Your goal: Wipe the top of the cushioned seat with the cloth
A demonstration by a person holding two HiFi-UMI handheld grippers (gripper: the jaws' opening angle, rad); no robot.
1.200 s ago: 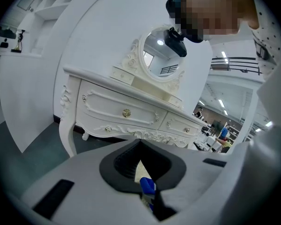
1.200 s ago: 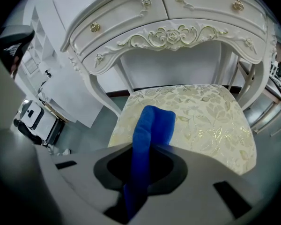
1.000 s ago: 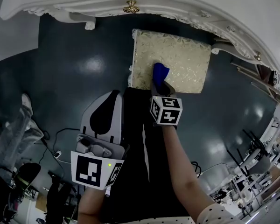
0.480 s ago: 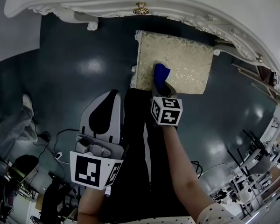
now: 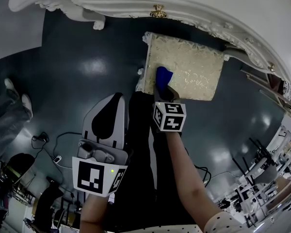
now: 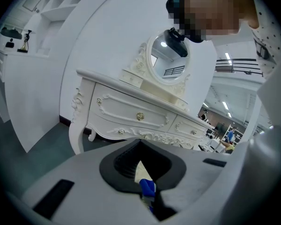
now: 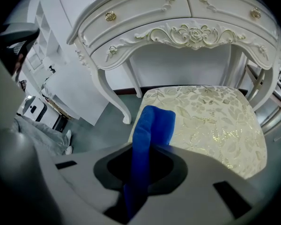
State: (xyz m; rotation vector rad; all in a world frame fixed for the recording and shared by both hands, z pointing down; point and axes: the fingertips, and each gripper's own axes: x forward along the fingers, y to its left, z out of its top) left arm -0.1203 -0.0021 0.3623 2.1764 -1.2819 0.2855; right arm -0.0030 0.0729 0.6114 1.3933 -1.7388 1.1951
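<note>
Dark floor w/ cushioned seat (image 5: pixel 196 67); R gripper (image 5: pixel 163 88) pinches cloth (image 5: pixel 164 74) on its left part; L gripper (image 5: pixel 118 99) jaws seem closed.

Colour rundown from my feed: the cloth (image 7: pixel 152 125) is a solid bright blue, no print. The seat (image 7: pixel 210 121) is cream with a shiny gold leaf-and-flower pattern all over (pretty fancy). The dressing table (image 7: pixel 178 13) is plain white with gold knobs (image 7: pixel 110 16) and a pale gold tint on the carved scrollwork. The floor (image 5: pixel 77 67) is dark blue-grey and glossy. My sleeve (image 5: pixel 223 225) is white with small black dots.
</note>
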